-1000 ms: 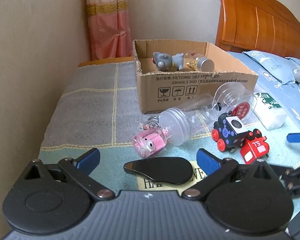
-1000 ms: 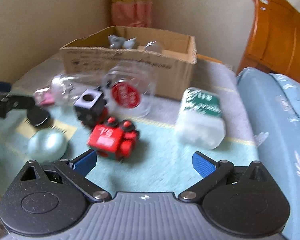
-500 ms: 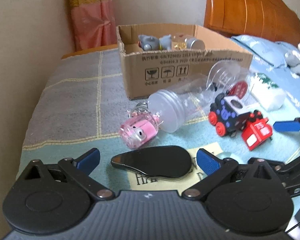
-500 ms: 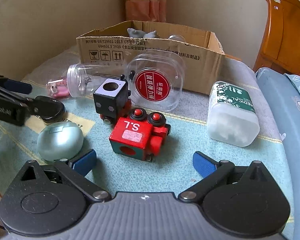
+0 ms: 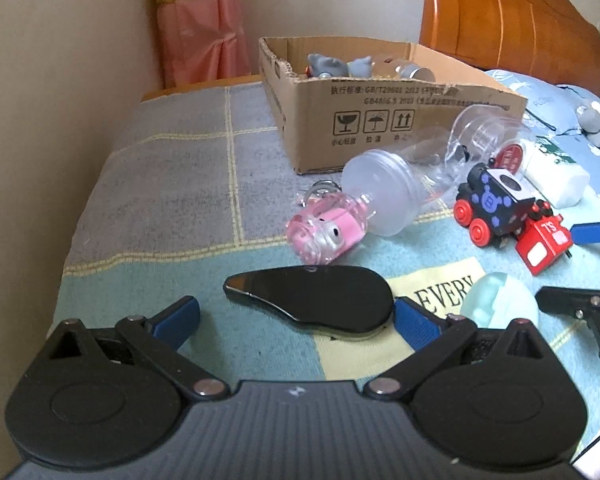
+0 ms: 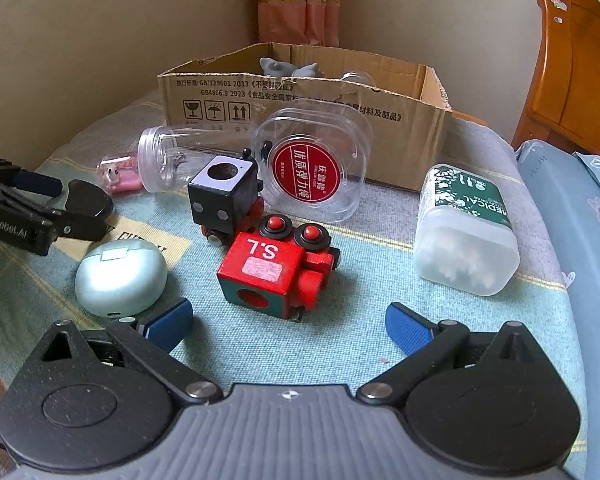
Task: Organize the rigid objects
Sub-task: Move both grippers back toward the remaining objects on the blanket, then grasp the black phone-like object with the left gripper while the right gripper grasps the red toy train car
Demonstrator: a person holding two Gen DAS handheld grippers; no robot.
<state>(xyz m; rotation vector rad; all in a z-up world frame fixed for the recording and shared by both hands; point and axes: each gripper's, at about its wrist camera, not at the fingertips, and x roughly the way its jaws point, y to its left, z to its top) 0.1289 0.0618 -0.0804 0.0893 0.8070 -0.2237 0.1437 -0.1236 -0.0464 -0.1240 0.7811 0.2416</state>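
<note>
Left gripper: fingers spread wide, nothing held; a flat black teardrop-shaped case lies between the blue pads on the bedspread.
Right gripper: fingers spread wide, nothing held; the red toy engine sits just ahead of the gap.
Red toy engine: on its side, touching the black toy engine; probably painted wood, stiff, light, not slippery; best taken across the flat cab faces, not the wheels.
Black case: glossy and thin, likely slippery; the edges offer the only hold.
Mint earbud case: beside the right gripper's left pad; smooth, rounded, apt to squirt out.
Clear jars: a round-shouldered tub and a bottle, both tipped over; light, thin-walled.
Cardboard box: behind the clutter, already holding grey figures; the likely destination.
</note>
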